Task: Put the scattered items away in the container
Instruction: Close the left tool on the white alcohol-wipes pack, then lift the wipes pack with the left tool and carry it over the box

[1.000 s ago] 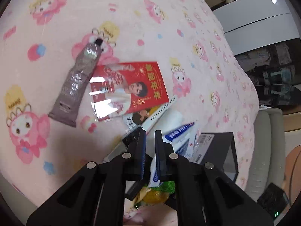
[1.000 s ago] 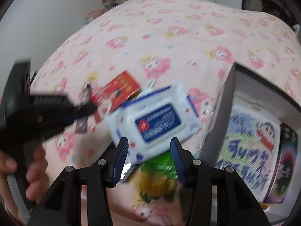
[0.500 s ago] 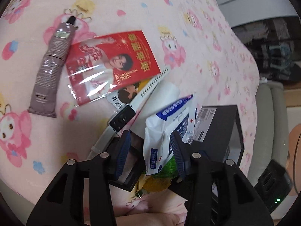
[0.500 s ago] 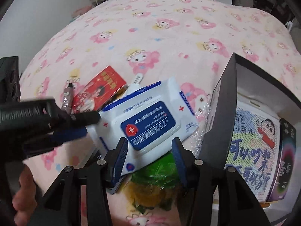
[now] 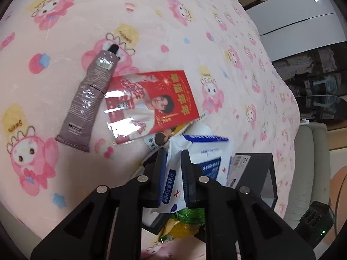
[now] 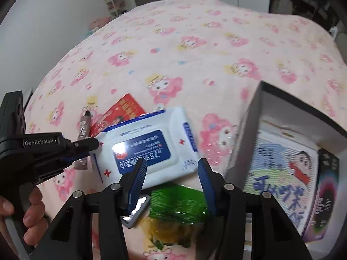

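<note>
My left gripper (image 5: 174,160) is shut on the edge of a white and blue wet-wipes pack (image 5: 203,151) and holds it above the pink bedspread; the right wrist view shows this gripper (image 6: 95,145) pinching the pack (image 6: 147,145) at its left end. My right gripper (image 6: 171,173) is open and empty, just below the pack. The black container (image 6: 245,143) stands to the right and holds a cartoon picture (image 6: 282,171) and a dark box (image 6: 325,195). A grey-brown tube (image 5: 89,99) and a red card (image 5: 151,101) lie on the bed.
A green and yellow snack packet (image 6: 175,208) and a small mirror-like item (image 6: 136,212) lie under the wipes. White packaging and a small card (image 5: 160,138) lie by the red card. The patterned bedspread (image 6: 195,43) stretches beyond. A grey sofa (image 5: 312,151) is at right.
My left gripper opened half a second ago and has now shut on the wipes pack's edge. The right gripper stays open beneath the pack, which has lifted slightly.
</note>
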Motion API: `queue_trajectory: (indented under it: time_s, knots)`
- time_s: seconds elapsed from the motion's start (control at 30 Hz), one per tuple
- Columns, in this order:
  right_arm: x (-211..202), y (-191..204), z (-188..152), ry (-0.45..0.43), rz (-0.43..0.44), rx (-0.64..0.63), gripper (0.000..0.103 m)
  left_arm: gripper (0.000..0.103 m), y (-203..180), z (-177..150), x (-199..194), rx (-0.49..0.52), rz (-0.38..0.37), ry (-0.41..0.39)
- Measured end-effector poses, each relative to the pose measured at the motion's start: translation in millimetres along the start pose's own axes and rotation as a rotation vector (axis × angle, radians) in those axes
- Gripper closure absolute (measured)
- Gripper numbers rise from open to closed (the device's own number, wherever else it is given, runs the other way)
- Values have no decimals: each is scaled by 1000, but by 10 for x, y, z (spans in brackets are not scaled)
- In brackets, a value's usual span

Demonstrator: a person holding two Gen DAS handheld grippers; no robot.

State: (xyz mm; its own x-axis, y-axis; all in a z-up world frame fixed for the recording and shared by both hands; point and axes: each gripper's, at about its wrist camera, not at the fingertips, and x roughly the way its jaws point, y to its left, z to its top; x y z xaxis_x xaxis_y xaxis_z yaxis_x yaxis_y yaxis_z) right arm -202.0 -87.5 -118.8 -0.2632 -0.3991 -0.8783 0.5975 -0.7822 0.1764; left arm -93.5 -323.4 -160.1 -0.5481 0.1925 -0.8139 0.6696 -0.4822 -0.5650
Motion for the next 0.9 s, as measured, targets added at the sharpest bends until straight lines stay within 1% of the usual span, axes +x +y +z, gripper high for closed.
queue_trajectory:
  time_s: [0.07, 0.13, 0.27, 0.33, 0.37, 0.4, 0.47, 0.5, 0.53, 0.57, 0.63, 0.73, 0.8, 0.87, 0.9]
  knots:
    - [64, 16, 37, 4, 15, -2, 57, 91, 28, 41, -86, 15, 12, -22]
    - [139, 16, 88, 6, 10, -1, 57, 91, 26, 51, -73, 27, 8, -9]
    - [299, -19, 191, 27, -29, 1, 56, 80, 20, 52, 60, 40, -38, 70]
    - [339, -4, 205, 41, -30, -9, 56, 74, -4, 46, 98, 49, -52, 83]
    - [354, -2, 200, 48, -26, -9, 56, 69, -23, 40, 115, 54, -54, 85]
    - [365, 2, 186, 53, -24, -11, 56, 67, -41, 34, 135, 59, -55, 87]
    - [388, 8, 159, 62, -18, -13, 56, 67, -69, 18, 214, 66, -47, 111]
    - [396, 11, 146, 64, -16, -15, 56, 69, -79, 6, 267, 68, -43, 134]
    - [399, 18, 134, 63, -16, -18, 56, 72, -91, -6, 331, 73, -44, 162]
    - [400, 27, 121, 62, -19, -21, 56, 87, -105, -11, 384, 76, -50, 181]
    - [403, 46, 94, 60, -26, -26, 56, 95, -119, -15, 411, 74, -60, 183]
    - [366, 88, 48, 41, -38, -43, 56, 98, -99, -6, 251, 64, -55, 116]
    - [334, 80, 26, 40, -22, -31, 56, 98, -63, -22, 116, 44, -51, 59]
    - [299, 63, 14, 39, -7, -20, 56, 98, -20, -25, -15, 23, -12, -8]
    - [283, 60, 15, 34, -4, -19, 56, 98, -15, -22, -43, 22, 6, -25]
